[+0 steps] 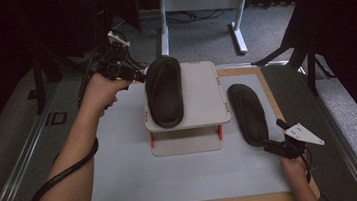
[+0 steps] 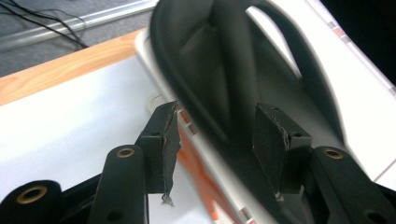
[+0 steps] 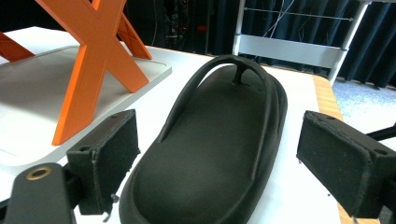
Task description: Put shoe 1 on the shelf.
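Sandal (image 1: pixel 164 91) overhangs shelf (image 1: pixel 201 98) far edge.

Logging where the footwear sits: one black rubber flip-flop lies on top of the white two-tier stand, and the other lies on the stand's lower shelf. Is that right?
Not quite. One black rubber flip-flop does lie on top of the white two-tier stand, but the other flip-flop lies on the white table mat to the stand's right, not on the lower shelf. The high view shows it; the right gripper sits at its heel end.
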Action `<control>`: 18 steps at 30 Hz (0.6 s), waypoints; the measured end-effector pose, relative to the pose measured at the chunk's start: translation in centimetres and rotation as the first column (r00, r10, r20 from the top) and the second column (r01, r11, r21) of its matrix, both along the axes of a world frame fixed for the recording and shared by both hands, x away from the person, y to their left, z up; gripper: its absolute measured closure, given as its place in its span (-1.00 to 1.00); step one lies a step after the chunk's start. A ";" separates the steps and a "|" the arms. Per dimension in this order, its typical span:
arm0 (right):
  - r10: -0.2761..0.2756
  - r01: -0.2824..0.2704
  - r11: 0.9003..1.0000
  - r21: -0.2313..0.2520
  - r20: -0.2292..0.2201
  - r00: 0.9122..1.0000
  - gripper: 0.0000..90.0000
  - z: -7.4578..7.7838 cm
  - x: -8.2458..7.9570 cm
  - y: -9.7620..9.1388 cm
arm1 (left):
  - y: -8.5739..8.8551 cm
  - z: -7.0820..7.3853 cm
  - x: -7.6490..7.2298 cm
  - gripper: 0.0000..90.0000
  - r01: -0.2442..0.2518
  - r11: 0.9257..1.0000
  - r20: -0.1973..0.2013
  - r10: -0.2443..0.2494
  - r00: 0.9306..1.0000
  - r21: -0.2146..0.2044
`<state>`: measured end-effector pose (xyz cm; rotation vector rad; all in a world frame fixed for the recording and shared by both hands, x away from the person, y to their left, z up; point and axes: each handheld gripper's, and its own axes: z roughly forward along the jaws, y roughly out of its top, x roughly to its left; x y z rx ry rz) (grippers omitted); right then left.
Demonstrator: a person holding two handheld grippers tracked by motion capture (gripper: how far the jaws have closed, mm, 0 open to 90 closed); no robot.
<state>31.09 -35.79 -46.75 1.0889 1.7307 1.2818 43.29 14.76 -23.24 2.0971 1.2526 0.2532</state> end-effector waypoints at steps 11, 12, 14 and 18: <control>0.002 -0.002 1.000 0.025 -0.002 1.000 -0.73 0.0 0.0 -0.1 | 2.9 -2.0 -2.4 0.13 -0.006 0.998 0.068 0.010 0.998 -0.062; 0.005 -0.005 1.000 0.024 -0.002 1.000 -0.73 0.0 0.0 -0.1 | 3.2 -2.2 -2.6 0.13 -0.003 0.997 0.069 0.008 0.998 -0.074; 0.007 -0.007 1.000 0.023 0.000 1.000 -0.73 0.0 0.0 -0.1 | 3.7 -2.8 -3.0 0.13 -0.002 0.997 0.074 0.008 0.997 -0.082; 0.019 -0.019 0.999 0.029 -0.001 1.000 -0.73 0.0 0.0 0.0 | 4.7 -3.8 -3.7 0.13 -0.019 0.995 0.101 0.028 0.994 -0.096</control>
